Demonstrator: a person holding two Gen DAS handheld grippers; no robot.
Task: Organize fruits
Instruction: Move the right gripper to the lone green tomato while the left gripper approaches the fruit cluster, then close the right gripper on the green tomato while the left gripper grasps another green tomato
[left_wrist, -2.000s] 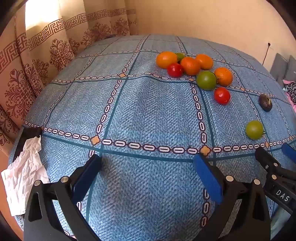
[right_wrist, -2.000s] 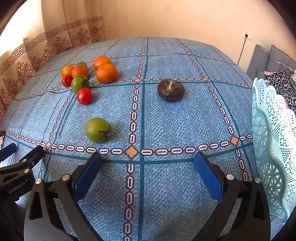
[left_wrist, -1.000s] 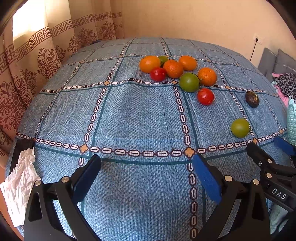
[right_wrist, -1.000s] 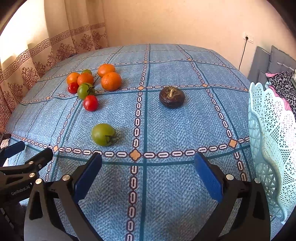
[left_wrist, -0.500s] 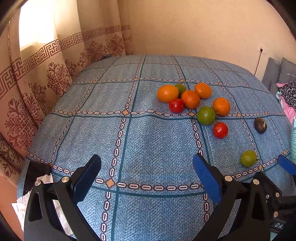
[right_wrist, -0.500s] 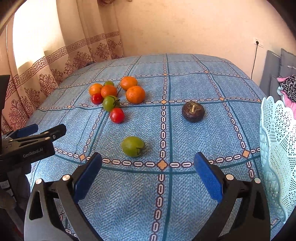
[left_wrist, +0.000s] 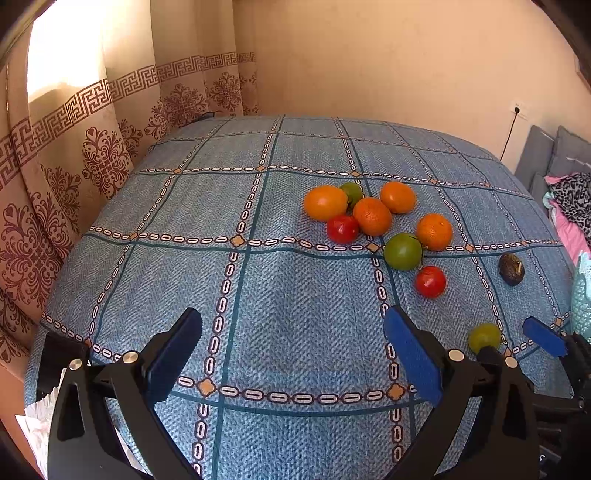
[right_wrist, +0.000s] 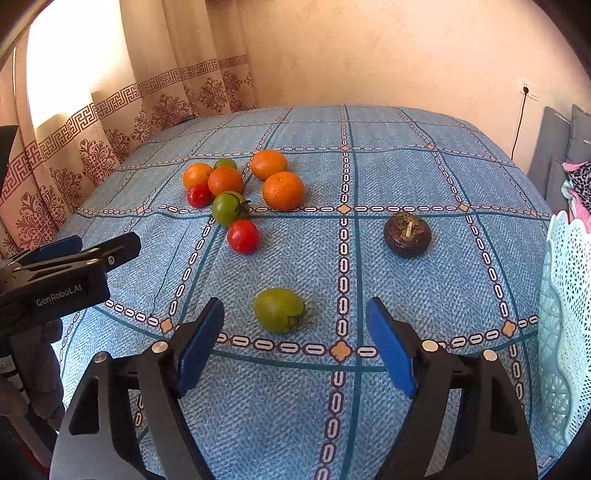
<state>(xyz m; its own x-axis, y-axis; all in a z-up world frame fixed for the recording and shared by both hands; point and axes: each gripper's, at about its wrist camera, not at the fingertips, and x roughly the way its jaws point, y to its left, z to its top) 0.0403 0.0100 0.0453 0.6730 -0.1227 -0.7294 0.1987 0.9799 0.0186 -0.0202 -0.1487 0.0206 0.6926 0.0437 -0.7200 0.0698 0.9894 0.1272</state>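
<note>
Fruits lie on a blue patterned tablecloth (right_wrist: 424, 302). A cluster of several oranges (right_wrist: 283, 190), green tomatoes (right_wrist: 229, 208) and red tomatoes (right_wrist: 242, 236) sits at the far left. A lone green tomato (right_wrist: 279, 309) lies just ahead of my right gripper (right_wrist: 295, 343), which is open and empty. A dark brown fruit (right_wrist: 407, 233) lies to the right. My left gripper (left_wrist: 291, 350) is open and empty above bare cloth, well short of the cluster (left_wrist: 372, 216).
A pale turquoise lattice basket (right_wrist: 565, 317) stands at the table's right edge. Patterned curtains (left_wrist: 74, 155) hang along the left. White crumpled paper (left_wrist: 38, 424) lies at the near left corner. A sofa with clothes (left_wrist: 569, 192) is at the far right.
Both grippers have risen and pulled back, so more of the table and wall shows. The right gripper has swung left, centring the lone green tomato between its fingers, which are slightly narrower.
</note>
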